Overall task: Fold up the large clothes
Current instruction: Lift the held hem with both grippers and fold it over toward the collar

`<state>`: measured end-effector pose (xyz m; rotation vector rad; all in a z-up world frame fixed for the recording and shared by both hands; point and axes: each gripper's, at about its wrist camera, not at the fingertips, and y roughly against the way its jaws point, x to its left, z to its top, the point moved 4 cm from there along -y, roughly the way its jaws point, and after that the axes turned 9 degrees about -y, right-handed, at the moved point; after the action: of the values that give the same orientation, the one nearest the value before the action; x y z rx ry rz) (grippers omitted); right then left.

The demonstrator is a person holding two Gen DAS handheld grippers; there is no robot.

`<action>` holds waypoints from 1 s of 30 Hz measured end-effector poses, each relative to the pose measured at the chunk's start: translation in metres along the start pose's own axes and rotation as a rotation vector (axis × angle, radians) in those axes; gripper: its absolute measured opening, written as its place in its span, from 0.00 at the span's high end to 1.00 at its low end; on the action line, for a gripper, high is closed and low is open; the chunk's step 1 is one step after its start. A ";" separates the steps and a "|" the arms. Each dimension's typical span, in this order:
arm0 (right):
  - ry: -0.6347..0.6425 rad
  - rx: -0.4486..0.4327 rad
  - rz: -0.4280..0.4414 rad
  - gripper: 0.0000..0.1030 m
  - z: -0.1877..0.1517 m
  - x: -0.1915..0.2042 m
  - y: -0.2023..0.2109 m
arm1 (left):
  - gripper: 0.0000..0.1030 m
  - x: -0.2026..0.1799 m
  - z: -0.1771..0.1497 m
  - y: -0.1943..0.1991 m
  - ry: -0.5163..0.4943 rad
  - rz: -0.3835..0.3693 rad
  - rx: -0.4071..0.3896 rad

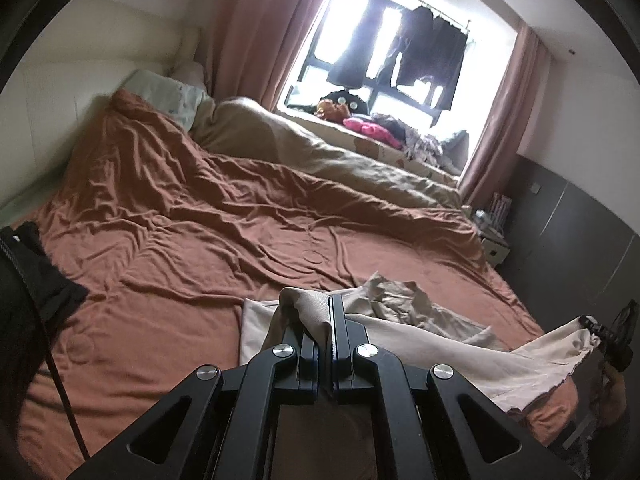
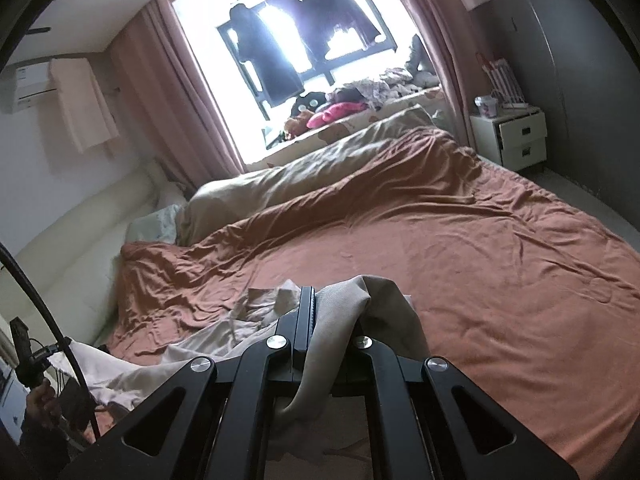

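A large beige garment (image 1: 420, 332) lies spread on the near part of a bed with a rust-brown cover (image 1: 180, 216). My left gripper (image 1: 326, 312) is shut on a bunched corner of the garment, held just above the bed. In the right wrist view the garment (image 2: 224, 332) trails to the left, and my right gripper (image 2: 320, 304) is shut on another bunched corner of it. The other gripper shows at the far right of the left wrist view (image 1: 612, 336) and at the far left of the right wrist view (image 2: 24, 352), cloth stretched between them.
A beige duvet (image 1: 320, 148) and pillows (image 1: 168, 96) lie at the far side of the bed. A window sill with toys and clothes (image 1: 372, 124) is behind. A white nightstand (image 2: 516, 136) stands by a dark wardrobe (image 2: 580, 60). A black cloth (image 1: 36, 272) hangs at left.
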<state>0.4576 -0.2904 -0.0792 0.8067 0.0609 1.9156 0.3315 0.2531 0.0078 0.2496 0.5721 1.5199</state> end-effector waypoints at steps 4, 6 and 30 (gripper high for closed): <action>-0.012 0.037 -0.028 0.99 0.006 -0.002 -0.032 | 0.96 0.009 0.001 -0.040 0.004 0.006 0.049; -0.023 0.059 -0.043 0.99 0.007 -0.004 -0.049 | 0.96 0.012 0.000 -0.056 0.005 0.008 0.073; -0.096 0.158 -0.140 0.52 0.016 -0.008 -0.166 | 0.39 0.051 -0.036 -0.227 0.100 -0.030 0.357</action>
<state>0.5996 -0.2213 -0.1335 0.9733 0.2071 1.7532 0.5074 0.2829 -0.1450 0.4388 0.9239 1.4001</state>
